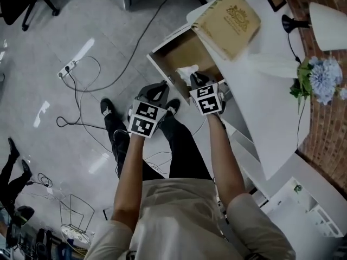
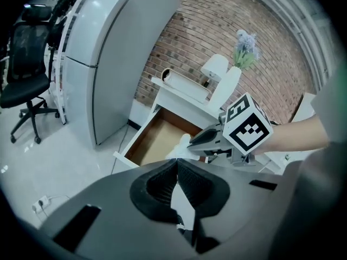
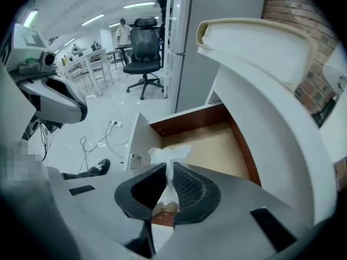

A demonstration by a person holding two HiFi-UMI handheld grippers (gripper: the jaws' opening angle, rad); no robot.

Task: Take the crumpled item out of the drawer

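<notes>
Pinching entry: the right gripper (image 3: pixel 169 173) is pressing its fingers (image 3: pixel 190 186) tight on the crumpled item (image 3: pixel 169 155), a white wad of paper whose upper part is fanning out past the fingertips. The item is hanging over the front end of the open drawer (image 3: pixel 187 118), above its brown bottom. The left gripper (image 2: pixel 177 164) is hovering just beside the drawer's front, its fingers (image 2: pixel 157 191) sitting together at the tips and holding nothing. A tan book (image 1: pixel 227 21) is lying on the white worktop (image 1: pixel 271 102) and overhanging the drawer's back. The person's shoe (image 1: pixel 107 108) is standing on the floor near the drawer's front.
</notes>
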